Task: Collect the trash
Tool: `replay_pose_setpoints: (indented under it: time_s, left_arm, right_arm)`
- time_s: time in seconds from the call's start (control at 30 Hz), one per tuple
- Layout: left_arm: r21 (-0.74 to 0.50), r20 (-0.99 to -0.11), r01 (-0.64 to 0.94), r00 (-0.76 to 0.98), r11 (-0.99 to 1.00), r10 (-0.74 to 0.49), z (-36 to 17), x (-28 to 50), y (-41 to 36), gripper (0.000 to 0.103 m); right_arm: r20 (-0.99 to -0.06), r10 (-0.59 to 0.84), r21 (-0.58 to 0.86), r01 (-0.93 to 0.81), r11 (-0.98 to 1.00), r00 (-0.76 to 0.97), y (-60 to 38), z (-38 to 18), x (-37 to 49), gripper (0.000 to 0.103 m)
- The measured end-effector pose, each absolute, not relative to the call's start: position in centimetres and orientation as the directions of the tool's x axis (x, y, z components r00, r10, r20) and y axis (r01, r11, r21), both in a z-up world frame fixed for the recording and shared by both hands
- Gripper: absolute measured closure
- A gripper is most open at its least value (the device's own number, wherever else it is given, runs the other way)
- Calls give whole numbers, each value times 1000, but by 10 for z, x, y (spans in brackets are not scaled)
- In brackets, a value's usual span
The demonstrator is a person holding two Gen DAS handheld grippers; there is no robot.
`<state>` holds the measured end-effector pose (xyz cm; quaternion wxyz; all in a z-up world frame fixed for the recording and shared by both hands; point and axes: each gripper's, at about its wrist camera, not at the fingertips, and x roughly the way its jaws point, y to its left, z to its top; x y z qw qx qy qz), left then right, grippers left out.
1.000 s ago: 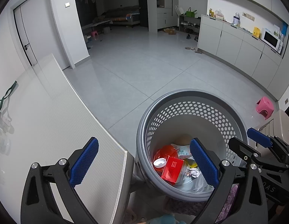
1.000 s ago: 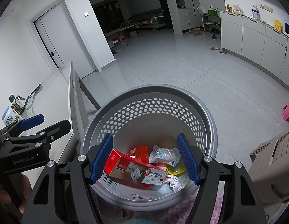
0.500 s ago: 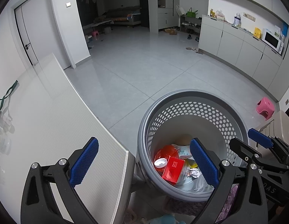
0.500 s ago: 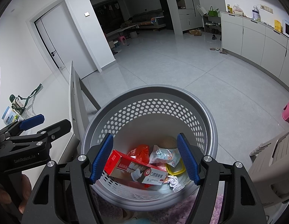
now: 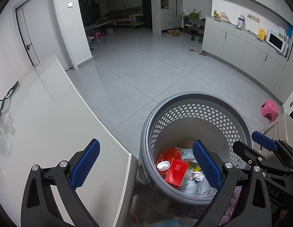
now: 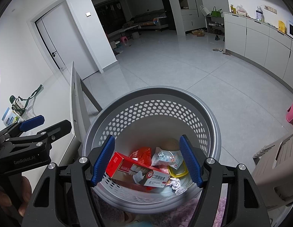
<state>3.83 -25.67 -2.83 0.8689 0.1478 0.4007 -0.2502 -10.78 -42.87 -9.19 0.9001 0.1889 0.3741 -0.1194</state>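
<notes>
Basket [image 6: 212, 124]: grey perforated bin on the floor, beside the white table [image 5: 51, 132] edge; judged set there so trash drops straight in.
Contents: red toothpaste box [image 6: 138, 172], orange wrapper [image 6: 141, 152], snack packet [image 6: 167, 157], yellow ring [image 6: 177, 172], crumpled paper [image 6: 174, 183], white cap [image 5: 163, 165].
Right gripper [image 6: 147, 160]: jaws wide apart, empty, above the basket mouth (box lies below, between the pads, untouched).
Left gripper [image 5: 145, 165]: spread wide, empty, straddling table corner and basket rim.
Remaining trash: bottles [image 6: 11, 113] at the table's far end, well apart from both grippers.
</notes>
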Motion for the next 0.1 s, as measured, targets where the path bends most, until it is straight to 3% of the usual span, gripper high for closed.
replay_pose_setpoints:
  time_s: [0.1]
  left_arm:
    - [59, -772, 552, 553, 832, -313, -28, 38, -257, 6]
  right_arm:
    - [-719, -73, 251, 356, 900, 692, -429, -92, -108, 35]
